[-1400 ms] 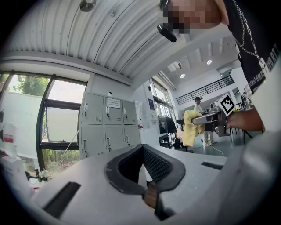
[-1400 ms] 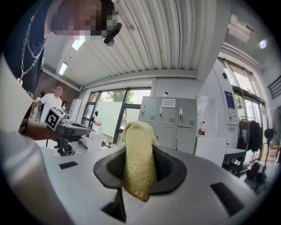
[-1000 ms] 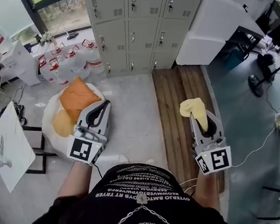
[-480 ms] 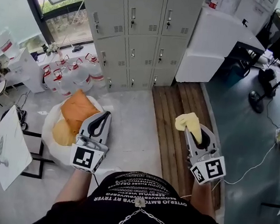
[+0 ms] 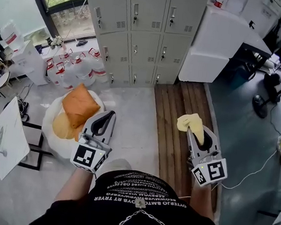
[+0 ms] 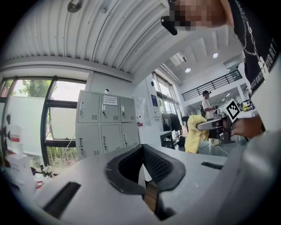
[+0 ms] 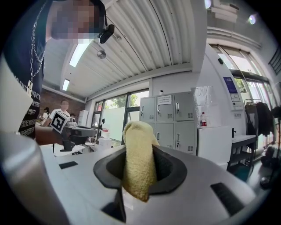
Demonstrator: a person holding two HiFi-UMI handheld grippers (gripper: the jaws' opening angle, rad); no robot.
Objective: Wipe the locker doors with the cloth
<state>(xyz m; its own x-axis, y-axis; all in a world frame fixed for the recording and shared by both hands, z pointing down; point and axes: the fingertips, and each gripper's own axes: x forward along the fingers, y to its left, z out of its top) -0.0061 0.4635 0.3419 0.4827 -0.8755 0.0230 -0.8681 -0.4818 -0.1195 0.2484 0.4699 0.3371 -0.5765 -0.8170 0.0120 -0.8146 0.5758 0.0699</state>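
The grey lockers [image 5: 138,30] stand ahead at the top of the head view, doors closed, and show far off in the left gripper view [image 6: 103,127] and the right gripper view [image 7: 169,121]. My right gripper [image 5: 194,131] is shut on a yellow cloth [image 5: 191,123], which bulges out of its jaws [image 7: 138,162] and also shows in the left gripper view [image 6: 196,134]. My left gripper [image 5: 109,115] is shut with nothing in it [image 6: 141,149]. Both grippers hang well short of the lockers.
Water jugs [image 5: 71,63] cluster left of the lockers by a window. A white beanbag [image 5: 51,140] with orange cushions [image 5: 79,106] lies beside my left gripper. A wooden strip [image 5: 175,113] runs under the right gripper. A white cabinet [image 5: 217,38] stands right of the lockers.
The lockers have slid lower and nearer in the head view as the person stepped forward. Both grippers keep their pose, the cloth still in the right one.
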